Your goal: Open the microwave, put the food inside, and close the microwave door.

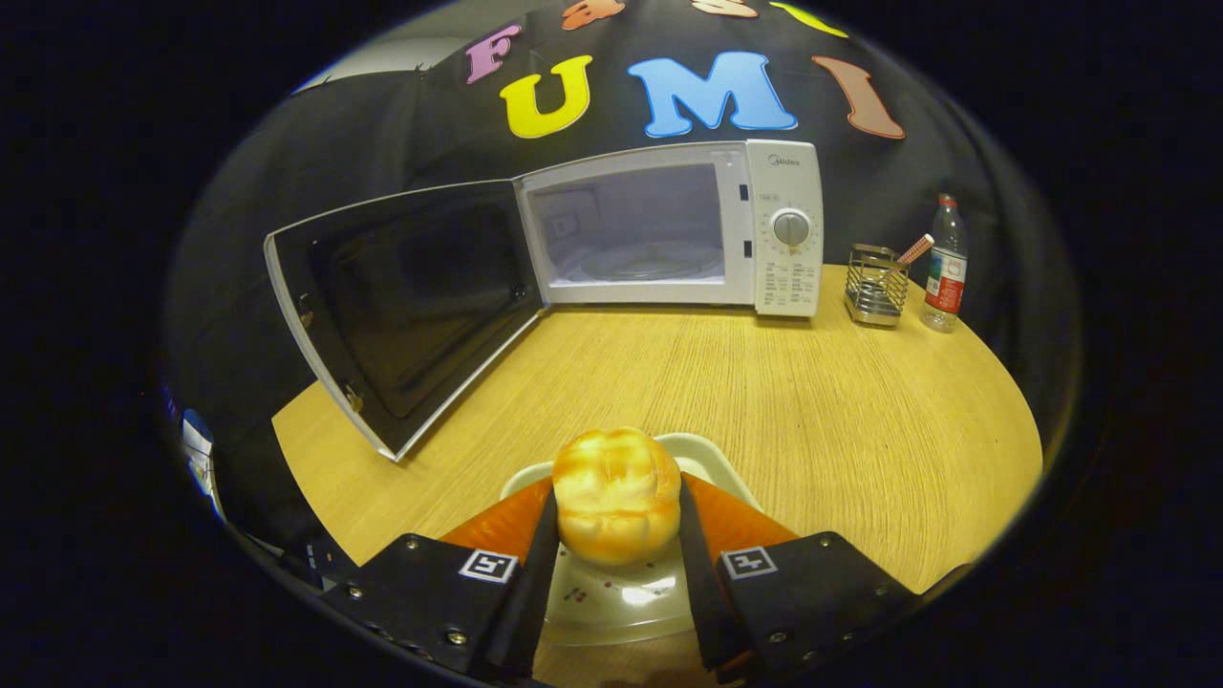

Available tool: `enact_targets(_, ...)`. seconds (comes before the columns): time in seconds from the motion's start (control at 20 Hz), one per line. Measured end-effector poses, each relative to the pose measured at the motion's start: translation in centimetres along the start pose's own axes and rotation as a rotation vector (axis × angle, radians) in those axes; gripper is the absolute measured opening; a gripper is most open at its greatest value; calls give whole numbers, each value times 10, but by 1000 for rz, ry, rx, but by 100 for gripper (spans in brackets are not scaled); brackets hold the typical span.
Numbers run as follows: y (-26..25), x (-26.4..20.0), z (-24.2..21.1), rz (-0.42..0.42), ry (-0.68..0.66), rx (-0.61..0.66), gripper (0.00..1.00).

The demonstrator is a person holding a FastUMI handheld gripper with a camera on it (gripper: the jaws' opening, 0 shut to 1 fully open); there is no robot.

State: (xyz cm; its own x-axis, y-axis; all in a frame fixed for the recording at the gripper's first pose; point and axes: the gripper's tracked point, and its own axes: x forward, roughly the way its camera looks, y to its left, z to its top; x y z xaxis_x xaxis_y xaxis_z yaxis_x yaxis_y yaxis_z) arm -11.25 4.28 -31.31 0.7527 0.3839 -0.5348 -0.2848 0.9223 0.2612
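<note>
Gripper clamps the bun above its plate; far across the worktop the microwave stands open, so loading and closing remain.

We identified the location as a staged recording booth arranged as a kitchen corner. Black cloth formed the wall behind a wood-grain counter. On the counter stood a white microwave with its door swung open, a wire utensil caddy and a plastic bottle. We noted no fitted cabinets; the furnishings were props on one counter.
</note>
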Motion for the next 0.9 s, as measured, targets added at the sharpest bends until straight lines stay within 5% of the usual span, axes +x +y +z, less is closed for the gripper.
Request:
enact_targets(0.55, 26, 30, 139, 43, -254, 61, 63)
enact_targets(0.9, 44, 103, 200, 76, -321, 174, 62)
